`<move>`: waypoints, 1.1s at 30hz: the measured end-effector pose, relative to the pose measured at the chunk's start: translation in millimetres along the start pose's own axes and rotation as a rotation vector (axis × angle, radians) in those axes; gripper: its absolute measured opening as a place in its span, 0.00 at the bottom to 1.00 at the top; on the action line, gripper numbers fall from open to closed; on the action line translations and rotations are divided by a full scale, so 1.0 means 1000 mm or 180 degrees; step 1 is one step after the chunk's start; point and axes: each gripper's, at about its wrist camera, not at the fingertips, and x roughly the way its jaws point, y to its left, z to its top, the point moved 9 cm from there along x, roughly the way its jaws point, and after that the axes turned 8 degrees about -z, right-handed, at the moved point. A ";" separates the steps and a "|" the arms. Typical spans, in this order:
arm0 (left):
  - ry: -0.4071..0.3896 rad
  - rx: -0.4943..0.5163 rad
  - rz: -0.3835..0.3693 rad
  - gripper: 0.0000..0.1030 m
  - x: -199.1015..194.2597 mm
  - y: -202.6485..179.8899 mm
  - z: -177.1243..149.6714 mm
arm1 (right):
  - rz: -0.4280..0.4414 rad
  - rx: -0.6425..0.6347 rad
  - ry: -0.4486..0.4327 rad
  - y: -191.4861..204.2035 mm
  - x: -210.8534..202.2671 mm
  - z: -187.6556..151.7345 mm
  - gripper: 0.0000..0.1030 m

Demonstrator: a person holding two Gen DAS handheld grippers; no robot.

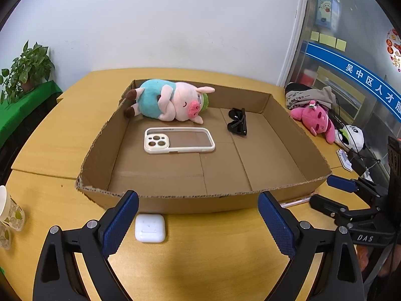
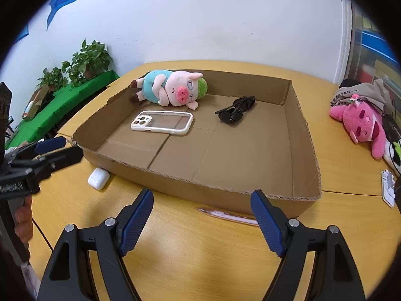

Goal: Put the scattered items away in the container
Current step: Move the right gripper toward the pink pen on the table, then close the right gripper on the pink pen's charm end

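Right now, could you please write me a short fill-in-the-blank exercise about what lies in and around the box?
1. Inside the cardboard box, the phone case lies in front of the plush ____.
2. The black ____ lie folded inside the box, right of the phone case.
3. The white earbud case sits on the ____, outside the box.
4. Both grippers' jaws are ____.

Missing words: pig; sunglasses; table; open

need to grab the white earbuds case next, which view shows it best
The left wrist view: the white earbuds case lies close, whole and near centre, on the table just before the cardboard box, beside the left hand-held gripper. The right wrist view shows the case smaller, off to the left, against the box's corner.
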 end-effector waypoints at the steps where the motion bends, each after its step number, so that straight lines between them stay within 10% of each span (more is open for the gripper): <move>1: 0.0022 -0.0015 -0.0011 0.95 0.000 0.001 -0.003 | 0.0037 -0.0029 0.0036 -0.006 0.002 -0.006 0.77; 13: 0.0283 -0.0013 -0.0176 0.95 0.015 -0.015 -0.042 | -0.0034 -0.0395 0.0568 -0.096 0.065 -0.067 0.77; 26: 0.0399 -0.0135 -0.0219 0.95 0.019 -0.008 -0.059 | 0.0745 -0.0676 0.0607 -0.030 0.038 -0.092 0.77; 33: 0.0629 -0.0273 -0.0581 0.95 0.036 -0.026 -0.072 | 0.0468 -0.0780 0.0641 -0.015 0.045 -0.090 0.66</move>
